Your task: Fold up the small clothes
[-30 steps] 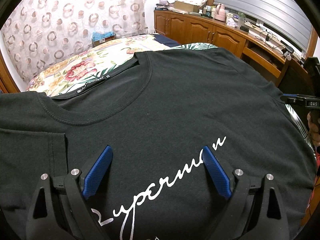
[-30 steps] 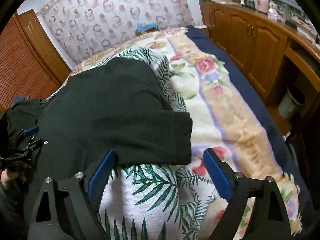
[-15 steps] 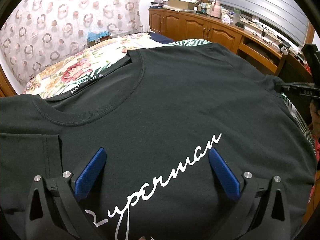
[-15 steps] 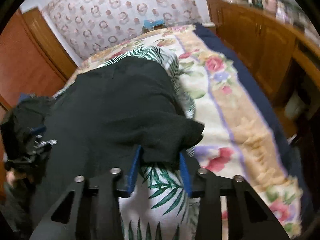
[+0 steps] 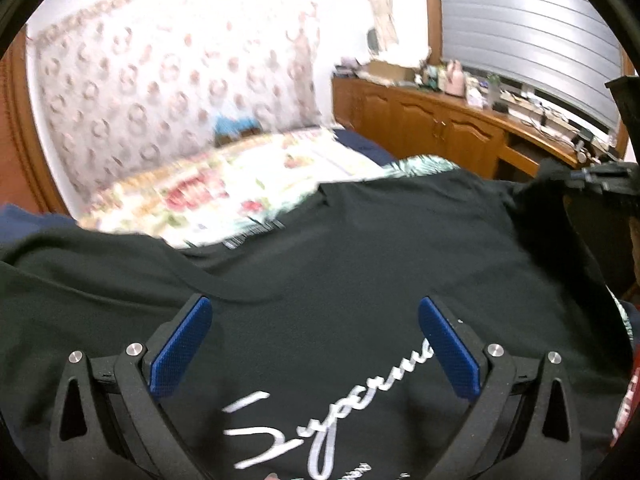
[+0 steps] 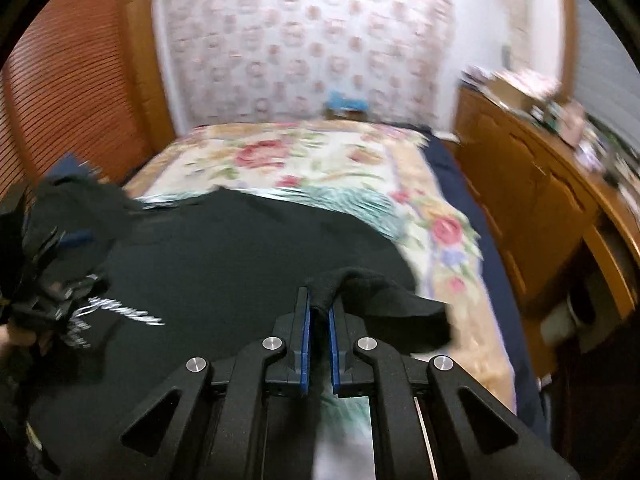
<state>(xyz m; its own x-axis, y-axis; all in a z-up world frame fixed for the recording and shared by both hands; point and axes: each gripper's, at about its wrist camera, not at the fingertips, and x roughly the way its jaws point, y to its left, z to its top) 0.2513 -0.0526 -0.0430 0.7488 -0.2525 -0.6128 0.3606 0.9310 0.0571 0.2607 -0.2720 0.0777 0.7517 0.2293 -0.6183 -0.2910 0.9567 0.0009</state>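
Note:
A black T-shirt [image 5: 360, 260] with white script lettering lies front up on the floral bed cover [image 5: 240, 184]. My left gripper [image 5: 314, 308] hovers open over the chest print, nothing between its blue pads [image 5: 180, 344]. In the right wrist view my right gripper [image 6: 318, 300] is closing tight on the shirt's right sleeve [image 6: 380, 300], with a fold of black fabric pinched between the pads and lifted off the cover. The shirt body [image 6: 240, 248] spreads to the left of it. The left gripper [image 6: 52, 272] shows blurred at that view's left edge.
The floral cover [image 6: 320, 160] stretches beyond the shirt to a patterned curtain. Wooden cabinets [image 6: 540, 200] with cluttered tops run along the bed's right side. A white bin [image 6: 580, 308] stands on the floor there, and a louvred wooden door [image 6: 72, 100] is at the left.
The right gripper went from wide open around the sleeve's edge to shut on it, then rose and rolled with the sleeve. The left gripper opened wider and lifted away from the shirt.

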